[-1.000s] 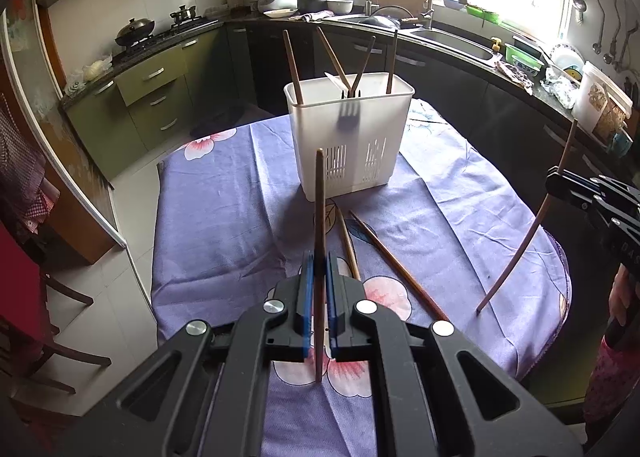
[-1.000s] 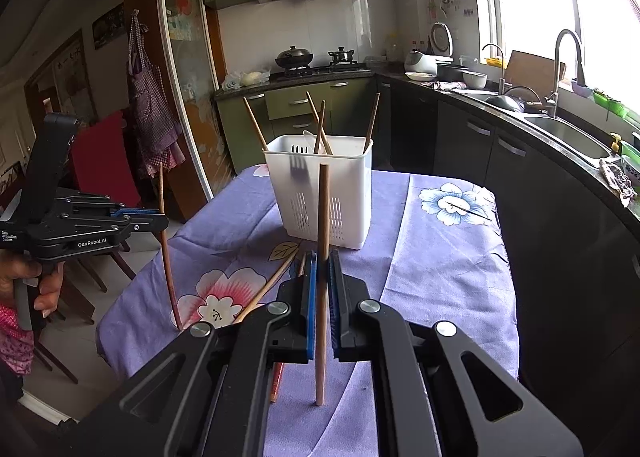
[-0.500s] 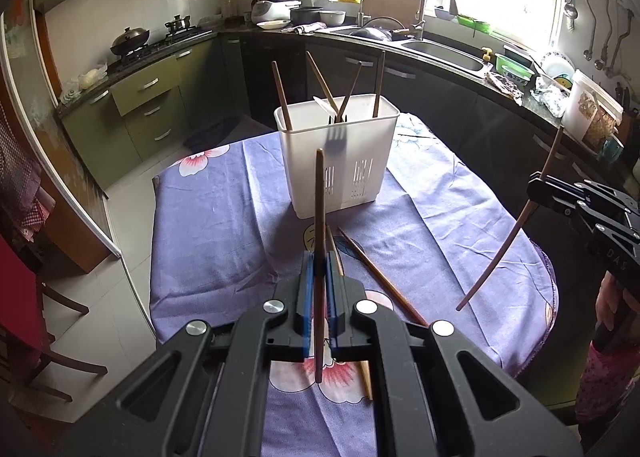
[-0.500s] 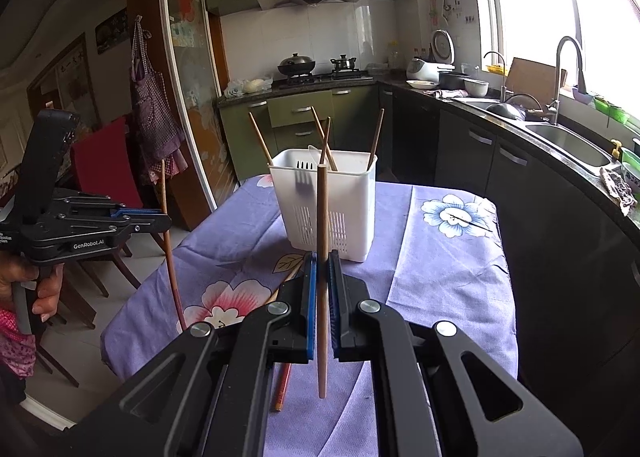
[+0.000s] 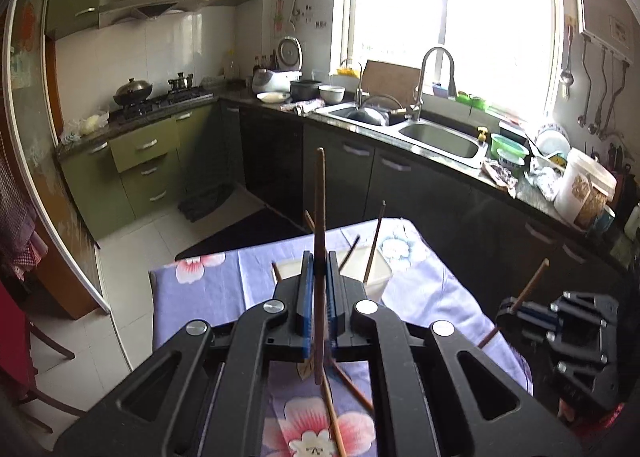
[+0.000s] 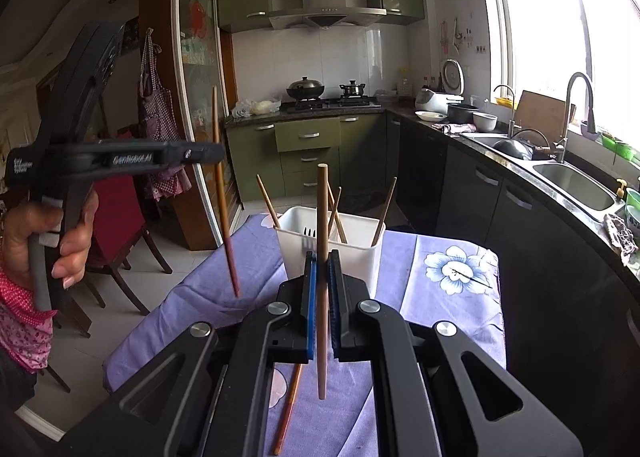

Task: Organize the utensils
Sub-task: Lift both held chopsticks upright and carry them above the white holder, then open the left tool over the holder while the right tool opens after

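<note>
Change: both grippers lifted since a second ago — white slotted plastic utensil caddy [image 6: 330, 243] now below, 12 o'clock.
Left gripper [image 5: 319, 297]: clenched on dark wooden chopstick [image 5: 319, 225].
Right gripper [image 6: 320, 297]: clenched on light wooden chopstick [image 6: 322, 217] — ready to drop in.

A worktop [image 6: 440, 321] draped in a lilac cloth [image 6: 404, 253] printed with pink and blue flowers; a white slotted utensil holder [image 6: 362, 253] stands on it towards the far end; nearer the camera, loose brown chopsticks [image 5: 334, 413] lie crossed on the cloth, touching.
</note>
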Action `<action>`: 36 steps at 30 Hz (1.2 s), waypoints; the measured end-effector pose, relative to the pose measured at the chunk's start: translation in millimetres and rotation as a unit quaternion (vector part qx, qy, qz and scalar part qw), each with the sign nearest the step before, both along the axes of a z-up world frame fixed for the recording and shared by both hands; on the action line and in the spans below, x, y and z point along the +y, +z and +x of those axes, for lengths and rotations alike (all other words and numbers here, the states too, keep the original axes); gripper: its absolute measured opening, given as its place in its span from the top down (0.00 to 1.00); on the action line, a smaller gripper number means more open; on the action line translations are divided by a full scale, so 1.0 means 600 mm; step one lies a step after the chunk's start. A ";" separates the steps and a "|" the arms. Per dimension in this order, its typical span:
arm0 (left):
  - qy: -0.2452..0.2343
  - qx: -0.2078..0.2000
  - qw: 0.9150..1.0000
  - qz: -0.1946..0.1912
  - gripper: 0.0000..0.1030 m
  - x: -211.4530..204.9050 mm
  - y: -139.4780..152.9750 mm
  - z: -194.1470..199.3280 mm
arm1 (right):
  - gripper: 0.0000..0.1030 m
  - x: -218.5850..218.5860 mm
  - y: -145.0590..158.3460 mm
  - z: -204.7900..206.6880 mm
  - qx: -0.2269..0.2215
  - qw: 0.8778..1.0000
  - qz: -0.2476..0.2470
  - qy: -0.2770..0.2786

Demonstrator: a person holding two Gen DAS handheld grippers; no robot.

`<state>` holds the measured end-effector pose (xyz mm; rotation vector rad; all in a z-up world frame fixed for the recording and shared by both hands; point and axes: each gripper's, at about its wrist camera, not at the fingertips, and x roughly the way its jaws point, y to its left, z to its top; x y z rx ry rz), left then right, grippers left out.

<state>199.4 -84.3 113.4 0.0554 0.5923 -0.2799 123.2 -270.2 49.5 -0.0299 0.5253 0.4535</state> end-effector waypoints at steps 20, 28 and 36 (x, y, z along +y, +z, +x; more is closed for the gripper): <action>0.025 0.025 0.999 0.019 0.94 -0.033 -0.105 0.163 | 0.94 -0.012 0.096 0.094 -0.047 0.998 0.041 -0.015; 0.016 0.027 0.999 0.019 0.88 -0.018 -0.120 0.142 | 0.94 0.002 0.159 0.162 -0.100 0.991 0.069 -0.049; 0.005 0.011 1.000 0.020 0.80 0.004 -0.094 0.088 | 0.94 0.029 0.128 0.242 -0.071 0.994 0.042 -0.072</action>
